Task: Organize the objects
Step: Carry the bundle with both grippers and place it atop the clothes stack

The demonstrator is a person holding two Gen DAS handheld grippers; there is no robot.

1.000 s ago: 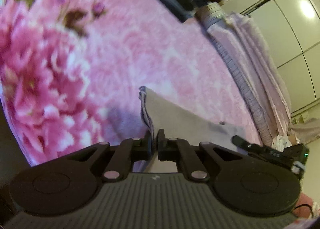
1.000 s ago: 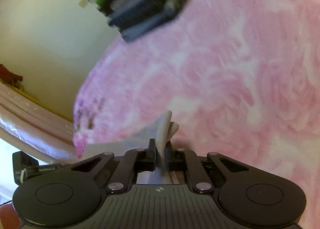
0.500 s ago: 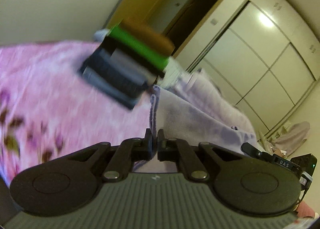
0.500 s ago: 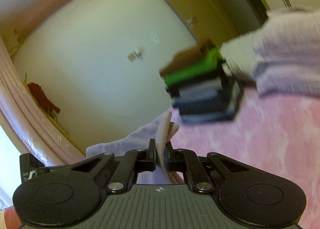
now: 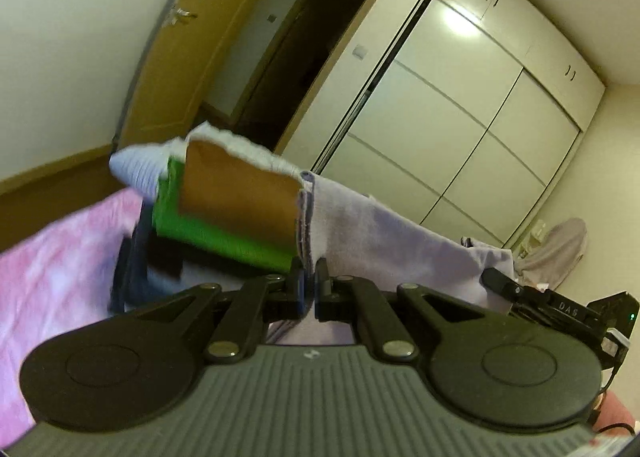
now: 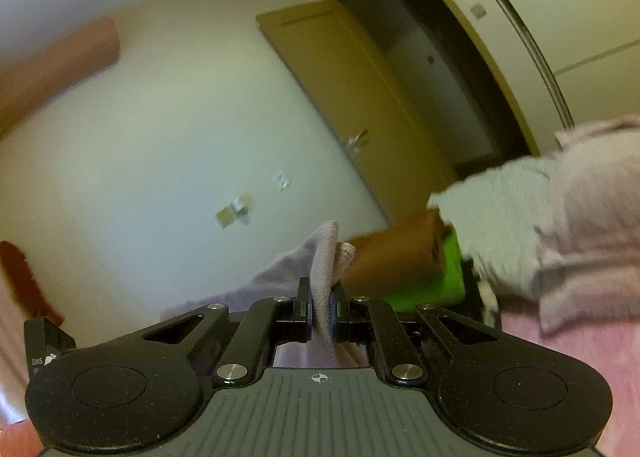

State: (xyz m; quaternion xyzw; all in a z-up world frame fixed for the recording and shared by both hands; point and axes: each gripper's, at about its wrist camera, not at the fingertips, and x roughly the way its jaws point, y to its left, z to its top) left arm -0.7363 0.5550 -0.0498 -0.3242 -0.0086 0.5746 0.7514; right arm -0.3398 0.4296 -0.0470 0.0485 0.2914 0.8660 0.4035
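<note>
Above the fuzzy pink blanket (image 5: 48, 257), both tools (image 5: 309, 289) (image 6: 320, 311) pinch soft lilac cloth (image 5: 380, 233).

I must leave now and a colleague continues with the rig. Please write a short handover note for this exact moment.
Left gripper: jaws shut on one edge of the lavender towel.
Right gripper: jaws shut on another edge of the same towel, which hangs between them, off the pink blanket.
Stack of folded cloths lies just ahead, brown on top, green below.
Done: towel picked up.
Left: probably lay it on the stack, then release.
</note>
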